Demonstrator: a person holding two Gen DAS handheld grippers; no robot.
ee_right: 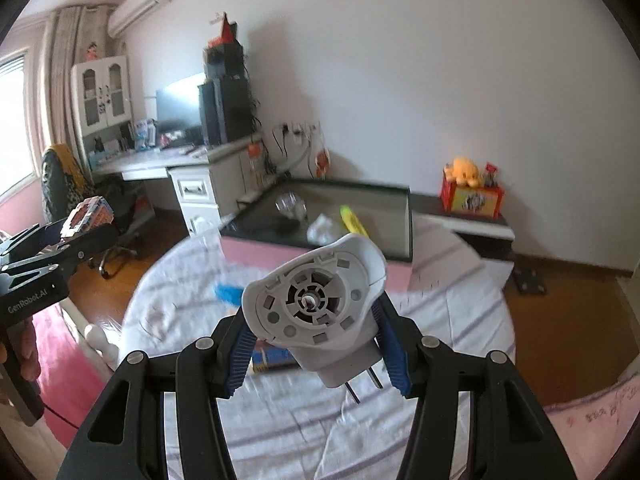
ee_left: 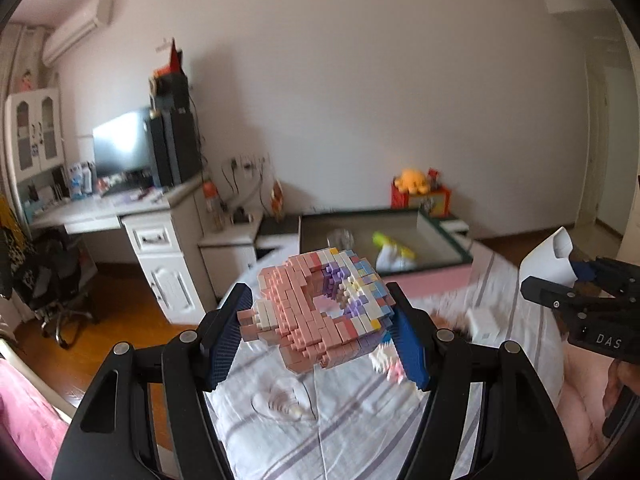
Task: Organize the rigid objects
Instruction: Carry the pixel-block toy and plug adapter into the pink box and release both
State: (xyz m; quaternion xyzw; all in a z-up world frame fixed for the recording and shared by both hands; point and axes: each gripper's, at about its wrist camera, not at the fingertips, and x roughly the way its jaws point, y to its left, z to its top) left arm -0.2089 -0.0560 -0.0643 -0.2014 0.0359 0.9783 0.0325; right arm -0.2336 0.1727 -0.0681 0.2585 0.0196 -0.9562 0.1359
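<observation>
A pastel brick-built model [ee_left: 296, 312], pink with purple, blue and yellow bricks and a hole through its middle, hangs above the bed. My left gripper [ee_left: 318, 300] is shut on it, a blue pad against each side. In the right wrist view the same gripper [ee_right: 80, 232] and model [ee_right: 88, 212] show at the far left. My right gripper [ee_right: 310, 312] is shut on a white plug-in device [ee_right: 316, 300] with a round grey underside and two metal prongs at its lower end. That right gripper [ee_left: 568, 280] also shows at the right edge of the left wrist view.
Below lies a bed with a striped sheet [ee_right: 440, 320]. A dark-rimmed tray [ee_right: 400, 192] at its far end holds a clear object, a yellow-green item and something white. On the sheet are a small white box [ee_left: 484, 320], a blue item [ee_right: 228, 294] and a small brick piece [ee_left: 390, 364]. A desk [ee_left: 120, 208] stands left.
</observation>
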